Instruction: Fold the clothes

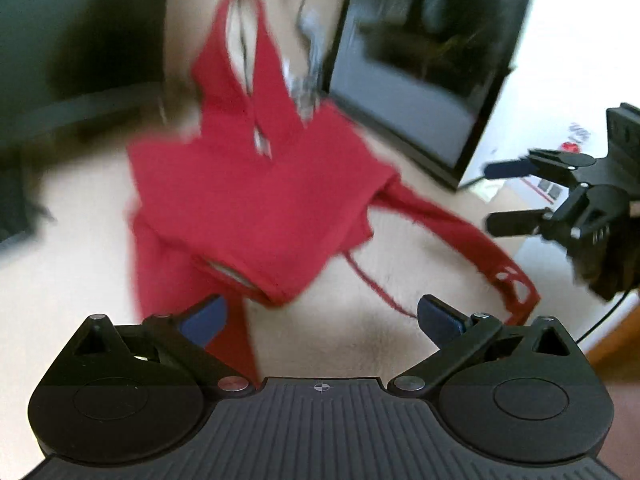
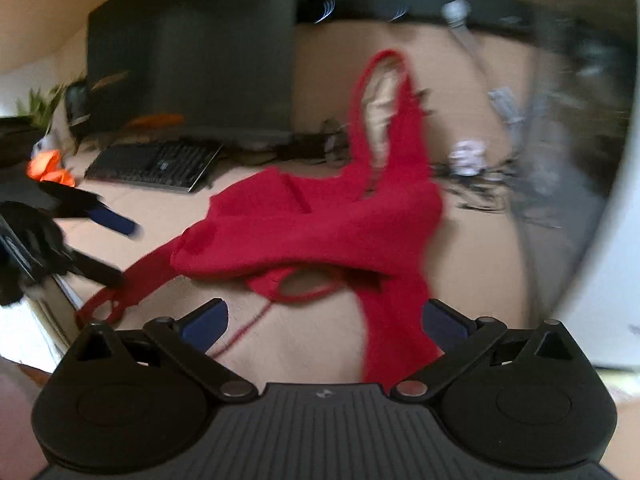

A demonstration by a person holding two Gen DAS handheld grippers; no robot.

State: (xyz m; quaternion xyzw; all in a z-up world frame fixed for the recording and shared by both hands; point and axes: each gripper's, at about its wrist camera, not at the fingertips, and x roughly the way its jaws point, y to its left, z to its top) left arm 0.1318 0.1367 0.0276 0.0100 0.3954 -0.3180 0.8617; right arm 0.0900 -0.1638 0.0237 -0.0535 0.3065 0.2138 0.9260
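A cream desk top (image 1: 80, 208) fills both wrist views, crowded at its far edge by a dark monitor (image 1: 420, 60) at one o'clock in the left view and a black keyboard (image 2: 152, 164) at ten o'clock in the right view. On it lies the red garment (image 1: 256, 200), a strappy knit top, near the centre of the left view and just right of centre in the right view. We see it doubled over on itself: one layer of the body lies across another, a looped strap (image 1: 240, 40) reaches to twelve o'clock, another strap (image 1: 460, 240) trails off toward four o'clock, and a loose red thread (image 1: 376, 288) curls below the body. Both frames are motion-blurred (so the finer edges are hard to read).

Our left gripper (image 1: 320, 320) hangs just short of the garment's near edge, its blue-padded fingers spread wide and holding nothing, though a flap of red cloth runs down beside the left finger. Our right gripper (image 2: 324, 324) is likewise released and empty, with a length of red cloth passing near its right finger.

We judge the fold partly made at most: the body is overlapped, yet the shape is uneven and the straps still stray outside it. Tucking those in and squaring the bundle appear to remain.
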